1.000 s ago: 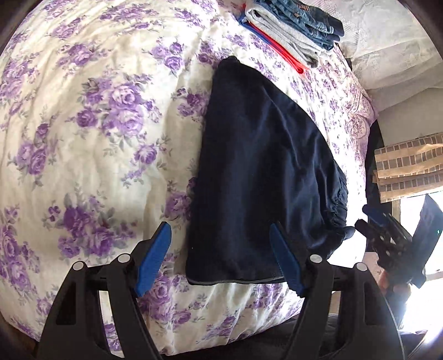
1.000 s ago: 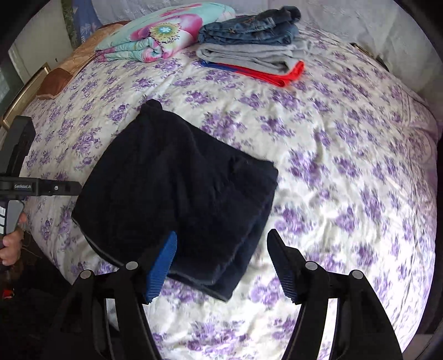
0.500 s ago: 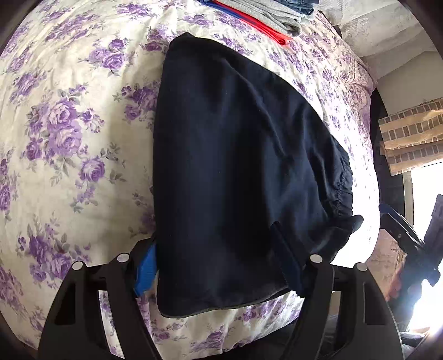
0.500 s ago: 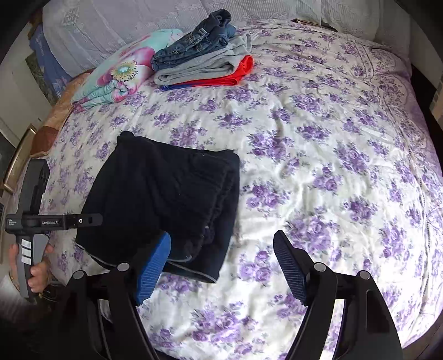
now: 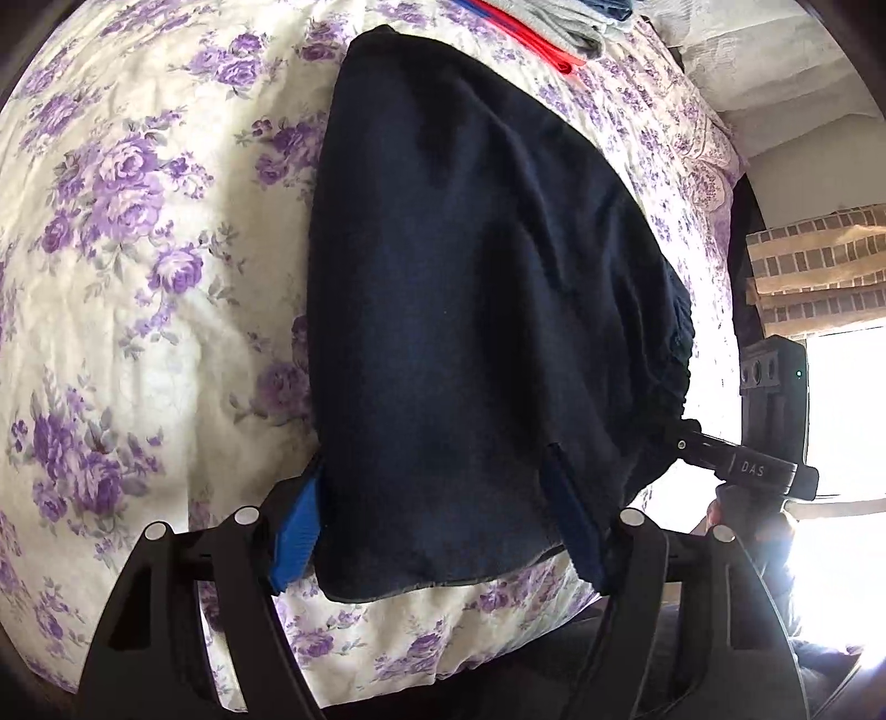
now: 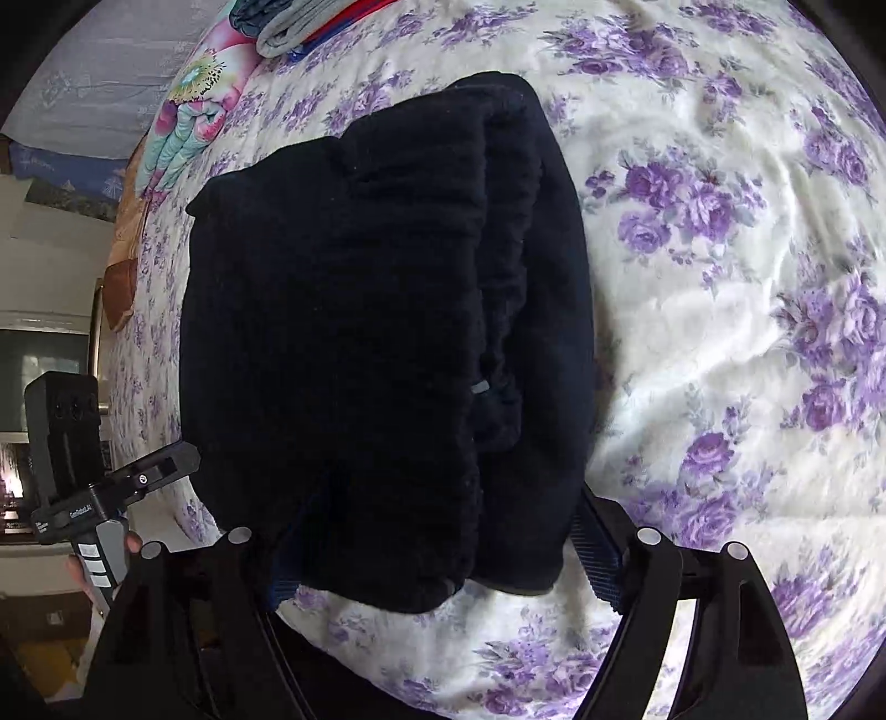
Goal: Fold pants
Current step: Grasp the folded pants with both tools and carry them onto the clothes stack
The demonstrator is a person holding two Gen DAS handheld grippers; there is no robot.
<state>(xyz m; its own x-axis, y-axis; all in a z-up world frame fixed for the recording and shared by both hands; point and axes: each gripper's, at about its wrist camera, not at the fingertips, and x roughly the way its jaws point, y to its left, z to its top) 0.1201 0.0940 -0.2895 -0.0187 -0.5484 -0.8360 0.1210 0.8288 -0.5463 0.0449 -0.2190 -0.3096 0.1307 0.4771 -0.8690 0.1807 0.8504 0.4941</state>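
Bedding printed with purple roses on cream fills both wrist views and carries everything else. Spread on it, directly ahead of both claws, are the folded dark navy pants, lying flat with a gathered elastic waistband along the edge that faces the right claw.

Beyond the pants, at the far rim of each view, a stack of folded clothes in grey, red and denim is seen, with a bright flowered pillow just beside it in the right wrist view. A brick-patterned curtain is seen off the bed's edge to the right of the left claw.

The left gripper is set over the near hem of the pants with its blue pads wide apart: one pad is tucked at the cloth's left edge, the other lies on top of the cloth. No pinch is made.

The right gripper straddles the near end of the pants at the waistband side. Its jaws have just been opening, and the fabric lies between the spread fingers without being clamped; the left pad is largely hidden beneath the cloth.
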